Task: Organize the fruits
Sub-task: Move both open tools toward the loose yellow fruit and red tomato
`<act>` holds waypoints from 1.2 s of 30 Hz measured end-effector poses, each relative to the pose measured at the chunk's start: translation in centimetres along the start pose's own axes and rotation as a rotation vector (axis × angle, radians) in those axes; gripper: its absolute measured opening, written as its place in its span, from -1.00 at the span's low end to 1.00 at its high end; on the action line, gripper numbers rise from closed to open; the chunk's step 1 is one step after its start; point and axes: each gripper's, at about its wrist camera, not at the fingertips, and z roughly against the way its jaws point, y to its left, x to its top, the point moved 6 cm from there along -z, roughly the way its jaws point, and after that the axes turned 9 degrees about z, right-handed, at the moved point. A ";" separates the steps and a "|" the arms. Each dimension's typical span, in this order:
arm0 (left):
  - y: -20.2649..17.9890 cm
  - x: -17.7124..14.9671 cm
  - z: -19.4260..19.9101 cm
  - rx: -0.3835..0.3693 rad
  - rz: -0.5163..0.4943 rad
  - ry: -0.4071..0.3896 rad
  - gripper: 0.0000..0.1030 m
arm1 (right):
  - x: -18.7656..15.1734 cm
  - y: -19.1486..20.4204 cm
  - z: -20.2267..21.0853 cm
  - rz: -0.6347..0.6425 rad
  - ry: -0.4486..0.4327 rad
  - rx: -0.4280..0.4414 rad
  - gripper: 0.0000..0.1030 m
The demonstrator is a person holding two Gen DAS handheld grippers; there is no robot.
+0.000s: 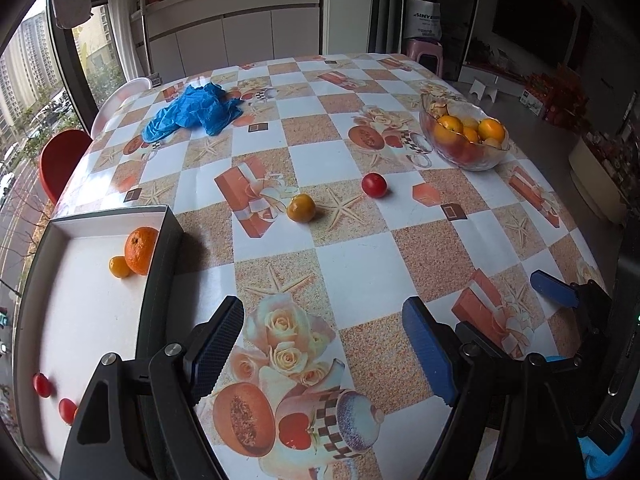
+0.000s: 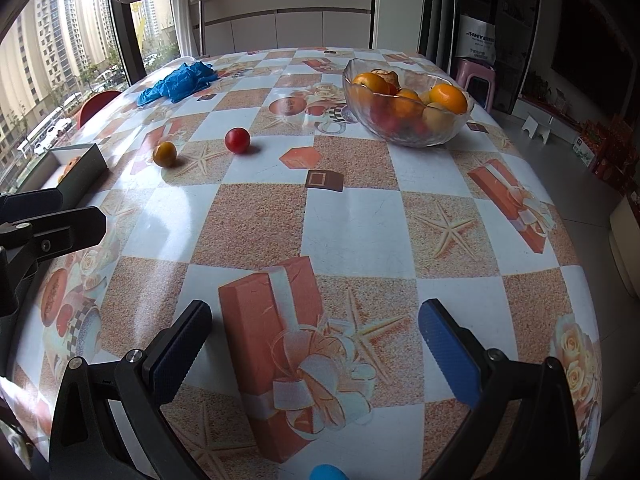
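The shallow box (image 1: 100,216) lies at about eight o'clock in the left wrist view, its long axis running from near the camera toward the far table edge; it is rectangular, with dark outer walls and a white smooth inside. In it I count four fruits — one large orange (image 1: 141,250) with dimpled skin, one small yellow tomato (image 1: 119,267) touching it, and two small red tomatoes (image 1: 42,385) near the close end.

On the table (image 1: 360,264), covered with a glossy checkered cloth, two round fruits lie loose and apart: a yellow-orange one (image 1: 301,208) at the centre and a red tomato (image 1: 374,185) toward one o'clock from it. The oval glass bowl (image 1: 464,152), at two o'clock, holds several oranges and other fruits; the exact number I cannot tell. A crumpled blue plastic bag (image 1: 192,112) rests at eleven o'clock.

The left gripper (image 1: 326,350) is spread wide with nothing between its textured pads — the right gripper (image 2: 316,348) also stands spread and empty.
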 end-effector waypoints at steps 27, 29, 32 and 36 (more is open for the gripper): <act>-0.3 0.2 -0.6 0.002 -0.001 0.008 0.60 | 0.0 0.0 0.0 0.001 0.000 0.000 0.99; -0.4 0.3 -0.6 0.002 -0.001 0.009 0.60 | 0.0 0.0 0.0 0.001 0.000 0.000 0.99; -0.4 0.3 -0.6 0.002 0.000 0.008 0.60 | 0.0 0.0 0.0 0.001 0.000 0.000 0.99; -0.4 0.3 -0.6 0.002 0.000 0.009 0.60 | 0.0 0.0 0.0 0.001 0.000 0.000 0.99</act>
